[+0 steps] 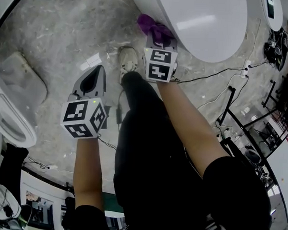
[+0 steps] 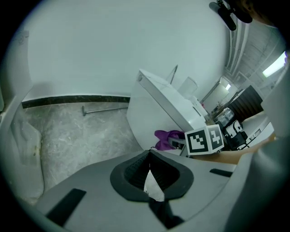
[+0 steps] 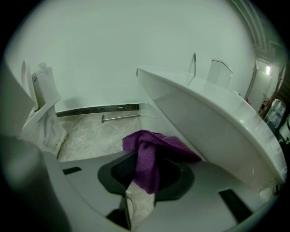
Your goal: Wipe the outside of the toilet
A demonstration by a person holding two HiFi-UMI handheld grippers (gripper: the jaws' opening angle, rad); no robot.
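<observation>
The white toilet (image 1: pixel 205 24) stands at the top of the head view with its lid down. My right gripper (image 1: pixel 159 35) is shut on a purple cloth (image 1: pixel 149 23), and the cloth rests against the toilet's outer side low down. The right gripper view shows the cloth (image 3: pixel 152 156) bunched between the jaws, just under the bowl's overhang (image 3: pixel 208 118). My left gripper (image 1: pixel 95 73) hangs over the floor to the left, apart from the toilet, shut with nothing in it. From the left gripper view the toilet (image 2: pixel 158 108) and cloth (image 2: pixel 168 136) lie ahead to the right.
A second white toilet (image 1: pixel 10 116) sits at the left edge. The person's shoe (image 1: pixel 128 59) and black-clad leg stand between the grippers. Cables (image 1: pixel 222 77) and black stands (image 1: pixel 258 122) lie to the right. A metal rod (image 2: pixel 102 108) lies by the wall.
</observation>
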